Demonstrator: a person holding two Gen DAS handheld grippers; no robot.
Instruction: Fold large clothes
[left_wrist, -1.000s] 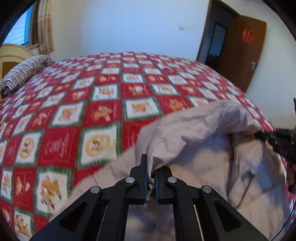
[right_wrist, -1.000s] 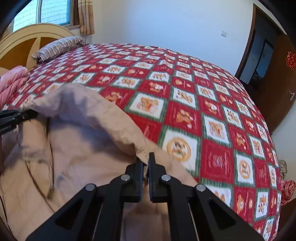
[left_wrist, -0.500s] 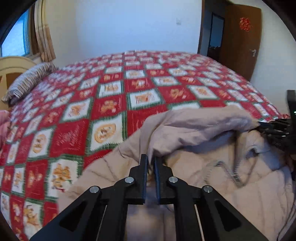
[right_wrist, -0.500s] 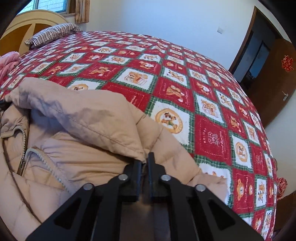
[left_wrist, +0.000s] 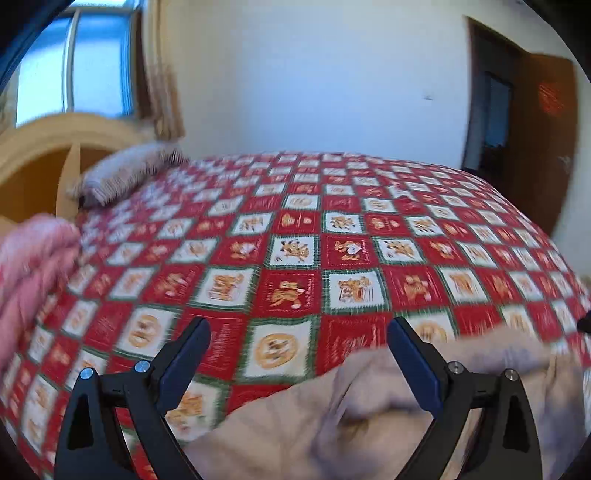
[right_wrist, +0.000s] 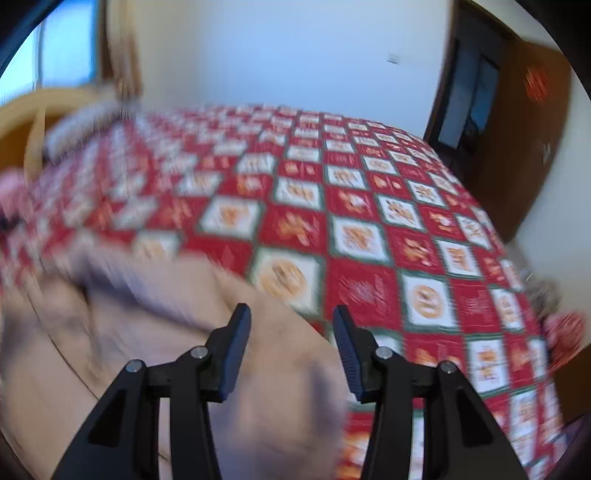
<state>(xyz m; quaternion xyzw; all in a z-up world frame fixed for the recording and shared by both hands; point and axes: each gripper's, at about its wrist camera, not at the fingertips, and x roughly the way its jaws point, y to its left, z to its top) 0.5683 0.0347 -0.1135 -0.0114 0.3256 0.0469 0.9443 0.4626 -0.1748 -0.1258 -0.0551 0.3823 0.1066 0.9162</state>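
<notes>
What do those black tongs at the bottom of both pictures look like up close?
Both the left tongs and the right tongs are matte black frames with triangular cut-outs and small silver bolt heads at the joints. Each ends in two flat, tapered fingers whose inner pads look dark blue and finely ribbed. No cables, hands or sleeves show.

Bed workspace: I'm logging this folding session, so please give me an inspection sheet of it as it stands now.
Surface: bed under red patchwork quilt.
Job's things: beige padded jacket lying bunched on the quilt's near edge; image blurred.
Clutter: striped pillow by the headboard; pink bedding at the left edge.
Grippers: left gripper and right gripper both opening, nothing between the pads.
Cables: nothing seen.
Surroundings: white wall, window with curtain, brown door standing open.
</notes>
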